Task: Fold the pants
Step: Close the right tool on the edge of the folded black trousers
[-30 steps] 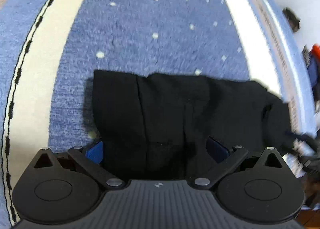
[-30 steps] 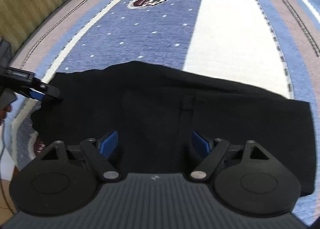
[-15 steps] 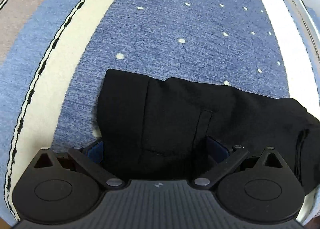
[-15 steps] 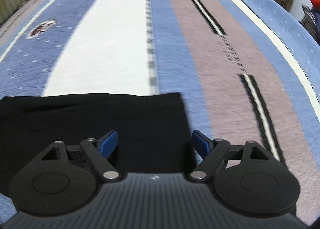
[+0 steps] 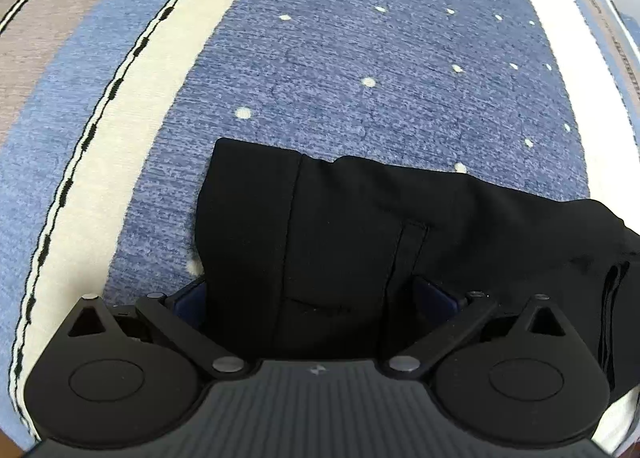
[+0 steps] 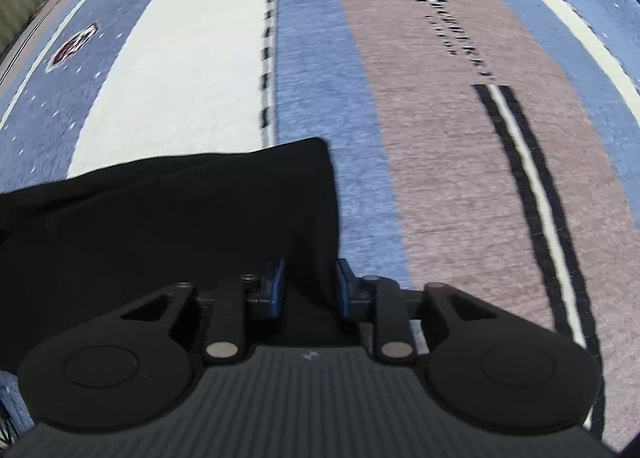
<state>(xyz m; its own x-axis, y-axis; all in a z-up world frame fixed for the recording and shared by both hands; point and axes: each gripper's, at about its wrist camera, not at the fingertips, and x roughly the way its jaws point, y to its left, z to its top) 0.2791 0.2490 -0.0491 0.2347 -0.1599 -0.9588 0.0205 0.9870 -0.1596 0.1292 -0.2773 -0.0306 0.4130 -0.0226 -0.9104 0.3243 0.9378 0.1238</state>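
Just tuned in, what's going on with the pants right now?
A person with a handheld gripper in each hand is folding black pants laid on a striped rug. The left gripper sits over the waistband end, jaws wide open with fabric between them. The right gripper is at a corner of the other end; its jaws have just been closing around the fabric edge there. Whether the pads pinch it yet is unclear. Nothing is lifted yet.
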